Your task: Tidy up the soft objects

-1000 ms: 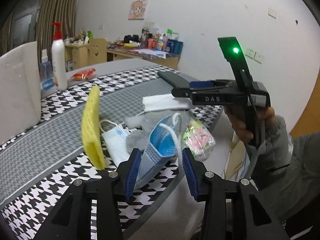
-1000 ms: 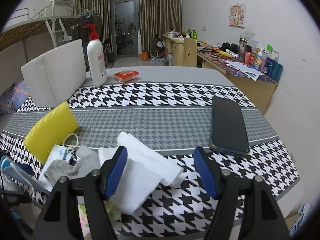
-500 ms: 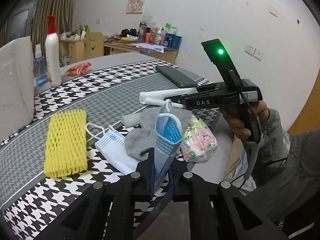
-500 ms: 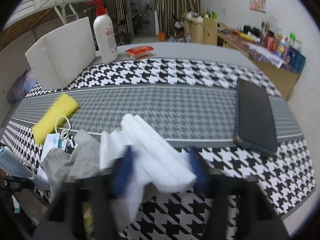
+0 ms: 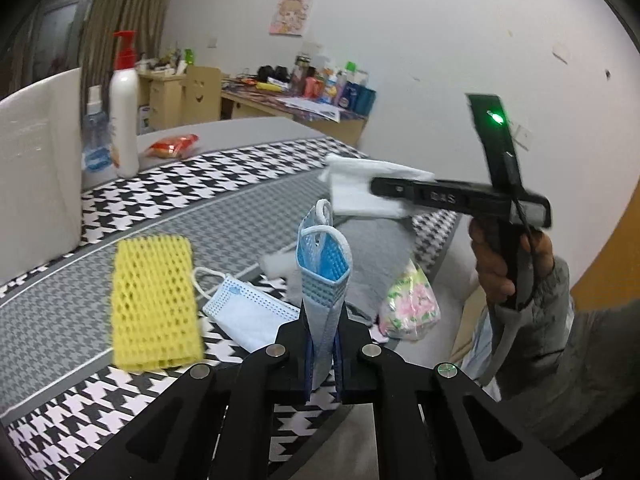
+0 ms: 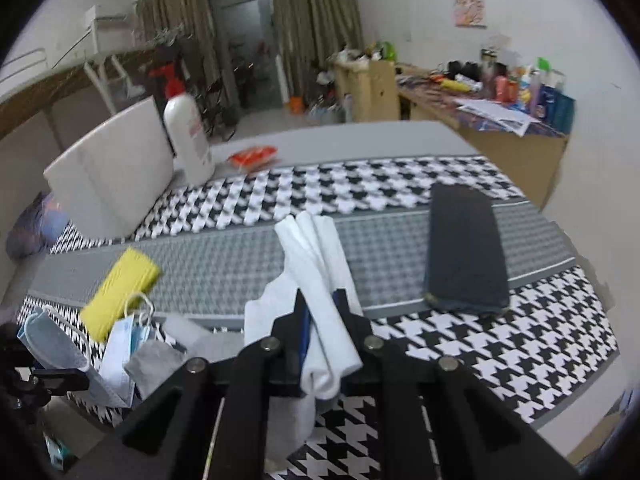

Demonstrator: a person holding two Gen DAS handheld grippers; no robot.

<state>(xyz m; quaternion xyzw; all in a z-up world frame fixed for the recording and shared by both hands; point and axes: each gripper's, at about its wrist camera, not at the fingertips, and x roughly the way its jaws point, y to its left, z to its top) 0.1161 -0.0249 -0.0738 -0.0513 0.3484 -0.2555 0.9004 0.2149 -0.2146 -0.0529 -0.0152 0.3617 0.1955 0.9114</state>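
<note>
The left gripper is clenched on a folded blue face mask, which stands upright from between its blue pads at the lower middle of the left wrist view. The right gripper is clamped on a folded white cloth that runs from its pads toward the middle of the right wrist view; in the left wrist view the same cloth hangs raised above the worktop at right of centre.

On the houndstooth-patterned worktop, a yellow foam net sleeve lies at lower left of the left wrist view, with a second, flat blue mask just beside it on its right. A grey sock lies behind the held mask, and a floral packet sits near the worktop's edge. A dark phone rests at right in the right wrist view, well apart from the pile. A white pump bottle stands at upper left.
</note>
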